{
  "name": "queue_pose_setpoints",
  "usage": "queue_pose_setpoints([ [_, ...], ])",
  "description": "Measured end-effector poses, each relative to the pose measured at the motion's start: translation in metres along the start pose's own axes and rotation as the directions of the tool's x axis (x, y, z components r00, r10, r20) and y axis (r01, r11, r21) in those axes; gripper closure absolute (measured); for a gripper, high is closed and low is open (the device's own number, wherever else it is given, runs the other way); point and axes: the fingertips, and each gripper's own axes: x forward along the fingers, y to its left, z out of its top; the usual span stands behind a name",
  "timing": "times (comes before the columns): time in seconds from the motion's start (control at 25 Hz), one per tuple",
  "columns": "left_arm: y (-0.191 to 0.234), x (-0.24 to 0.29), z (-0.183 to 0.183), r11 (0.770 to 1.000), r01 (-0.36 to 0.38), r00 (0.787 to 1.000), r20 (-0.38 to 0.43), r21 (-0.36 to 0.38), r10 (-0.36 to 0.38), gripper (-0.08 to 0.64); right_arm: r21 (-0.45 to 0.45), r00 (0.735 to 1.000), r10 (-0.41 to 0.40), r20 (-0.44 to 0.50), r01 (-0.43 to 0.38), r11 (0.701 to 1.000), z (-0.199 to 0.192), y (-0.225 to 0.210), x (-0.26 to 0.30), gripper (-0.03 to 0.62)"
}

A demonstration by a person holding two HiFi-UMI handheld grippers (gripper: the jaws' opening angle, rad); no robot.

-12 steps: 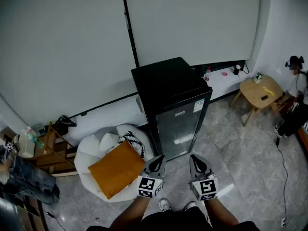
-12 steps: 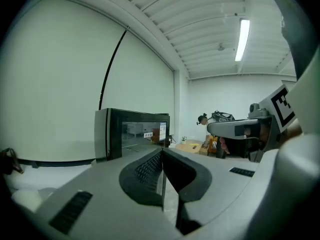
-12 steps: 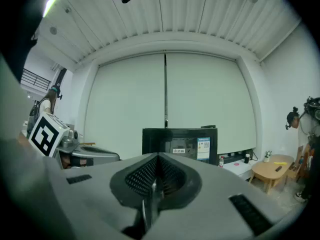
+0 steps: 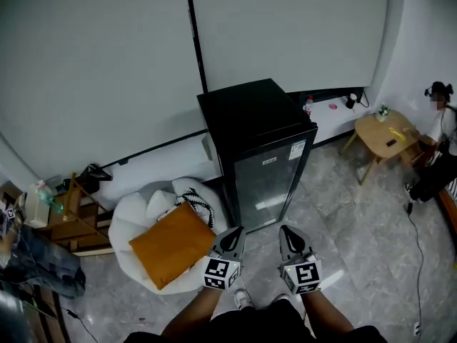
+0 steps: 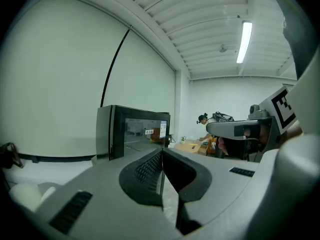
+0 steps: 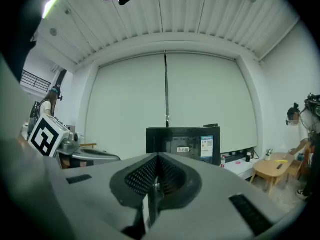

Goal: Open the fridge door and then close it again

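A black fridge (image 4: 257, 145) with a glass door stands against the white wall, its door shut; it also shows ahead in the left gripper view as the fridge (image 5: 132, 136) and in the right gripper view as the fridge (image 6: 182, 141). My left gripper (image 4: 232, 236) and right gripper (image 4: 291, 237) are held side by side in front of the door, a short way off it, touching nothing. The left gripper (image 5: 161, 154) has its jaws closed together with nothing between them. The right gripper (image 6: 156, 157) is likewise shut and empty.
A white beanbag chair (image 4: 143, 224) with an orange cushion (image 4: 171, 245) sits left of the fridge. A low wooden table (image 4: 385, 138) and a seated person (image 4: 439, 145) are at the right. Wooden shelving (image 4: 71, 220) stands far left. A cable (image 4: 418, 252) runs over the tiled floor.
The fridge sits slightly higher and nearer in the head view. Both grippers stay side by side, shifted a little upward in the picture.
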Motion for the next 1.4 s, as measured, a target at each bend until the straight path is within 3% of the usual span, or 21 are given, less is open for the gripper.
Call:
queue_pose_setpoints([
  [0.76, 0.032, 0.010, -0.027, 0.999, -0.044, 0.996, -0.080, 0.012, 0.045, 0.537, -0.018, 0.995, 0.083, -0.052, -0.084, 0.996, -0.022, 0.021, 0.025, 0.575],
  [1.4, 0.091, 0.056, -0.021, 0.986, -0.168, 0.981, -0.091, 0.025, 0.169, 0.537, -0.008, 0.974, 0.190, -0.120, -0.192, 0.981, -0.047, 0.007, 0.084, 0.575],
])
